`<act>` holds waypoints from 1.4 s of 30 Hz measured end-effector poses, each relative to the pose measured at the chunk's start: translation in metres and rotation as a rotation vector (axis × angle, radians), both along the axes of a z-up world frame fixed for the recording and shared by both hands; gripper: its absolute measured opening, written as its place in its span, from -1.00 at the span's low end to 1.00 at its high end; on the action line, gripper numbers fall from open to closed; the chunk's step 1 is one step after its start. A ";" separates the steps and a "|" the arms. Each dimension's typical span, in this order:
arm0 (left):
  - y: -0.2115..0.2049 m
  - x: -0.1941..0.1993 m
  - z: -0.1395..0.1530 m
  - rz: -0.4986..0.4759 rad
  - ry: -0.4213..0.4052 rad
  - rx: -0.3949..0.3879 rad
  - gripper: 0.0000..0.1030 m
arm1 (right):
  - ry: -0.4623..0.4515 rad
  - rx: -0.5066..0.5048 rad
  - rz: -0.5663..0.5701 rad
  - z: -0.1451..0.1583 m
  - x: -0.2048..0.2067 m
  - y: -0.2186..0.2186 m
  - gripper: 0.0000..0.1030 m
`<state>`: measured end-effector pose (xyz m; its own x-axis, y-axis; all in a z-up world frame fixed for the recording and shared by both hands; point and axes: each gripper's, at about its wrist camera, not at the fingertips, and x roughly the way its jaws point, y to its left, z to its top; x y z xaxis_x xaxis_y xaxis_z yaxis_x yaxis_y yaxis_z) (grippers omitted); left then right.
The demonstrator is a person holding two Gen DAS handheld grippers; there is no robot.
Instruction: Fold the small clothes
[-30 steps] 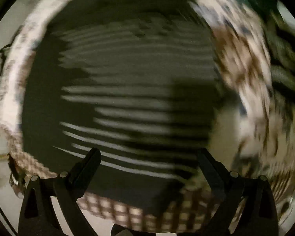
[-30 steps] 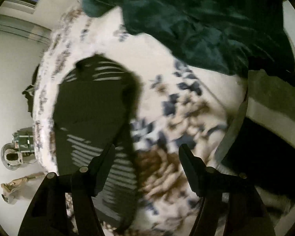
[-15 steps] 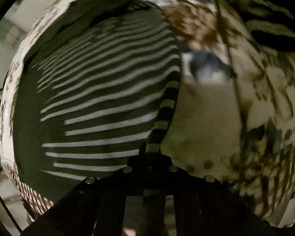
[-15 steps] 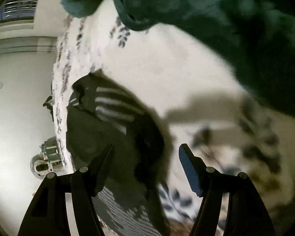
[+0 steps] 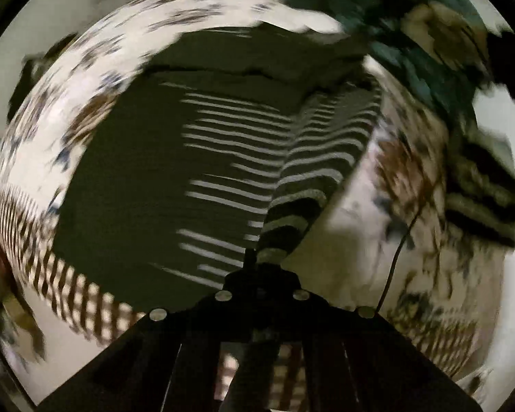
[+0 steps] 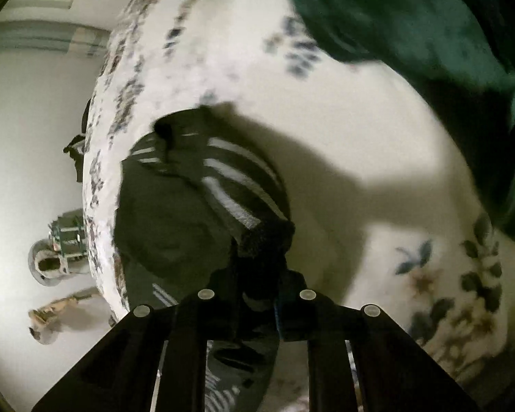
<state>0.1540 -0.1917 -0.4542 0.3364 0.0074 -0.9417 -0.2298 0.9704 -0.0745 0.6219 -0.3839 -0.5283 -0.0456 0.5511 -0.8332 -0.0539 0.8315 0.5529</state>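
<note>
A dark garment with thin white stripes (image 5: 175, 178) lies spread on a floral bedspread (image 5: 86, 68). My left gripper (image 5: 264, 267) is shut on the garment's right striped edge (image 5: 312, 178) and lifts it into a raised fold. In the right wrist view the same striped garment (image 6: 189, 213) is bunched up, and my right gripper (image 6: 261, 264) is shut on its dark edge above the bedspread (image 6: 343, 110).
A dark green blanket (image 6: 412, 34) lies heaped at the far side of the bed; it also shows in the left wrist view (image 5: 395, 17). A striped cloth (image 5: 480, 189) lies at the right. The floor with small objects (image 6: 51, 257) is beyond the bed's left edge.
My left gripper closed on the garment's striped edge and lifted it. My right gripper, open half a second ago, has closed on the garment's other edge.
</note>
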 end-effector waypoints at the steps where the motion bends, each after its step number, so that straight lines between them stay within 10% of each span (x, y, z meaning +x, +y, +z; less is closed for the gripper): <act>1: 0.019 -0.001 0.004 0.039 -0.003 -0.017 -0.93 | -0.008 -0.002 0.009 0.012 -0.001 0.009 -0.69; 11: 0.173 -0.013 -0.028 0.276 -0.005 -0.201 -0.93 | -0.081 -0.096 0.135 0.088 0.005 0.201 -0.69; 25: 0.308 -0.022 -0.106 0.488 0.060 -0.327 -0.92 | -0.057 -0.359 0.253 -0.019 0.027 0.461 -0.70; 31: 0.335 -0.026 -0.127 0.503 0.141 -0.405 -0.82 | -0.035 -0.441 0.268 -0.045 0.029 0.486 -0.67; 35: 0.354 -0.040 -0.123 0.550 0.217 -0.461 -0.42 | 0.043 -0.274 0.248 -0.037 0.037 0.473 0.02; 37: 0.366 -0.042 -0.113 0.581 0.203 -0.485 0.02 | 0.027 -0.166 0.199 -0.018 0.040 0.450 0.27; 42: 0.392 0.057 -0.073 0.485 0.036 -0.509 0.13 | -0.160 -0.216 0.069 0.029 0.037 0.350 0.29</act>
<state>0.2112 0.1999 -0.5271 0.3749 -0.2958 -0.8786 -0.6386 0.6046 -0.4760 0.6591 -0.0339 -0.4995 0.0642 0.3603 -0.9306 -0.1871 0.9204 0.3434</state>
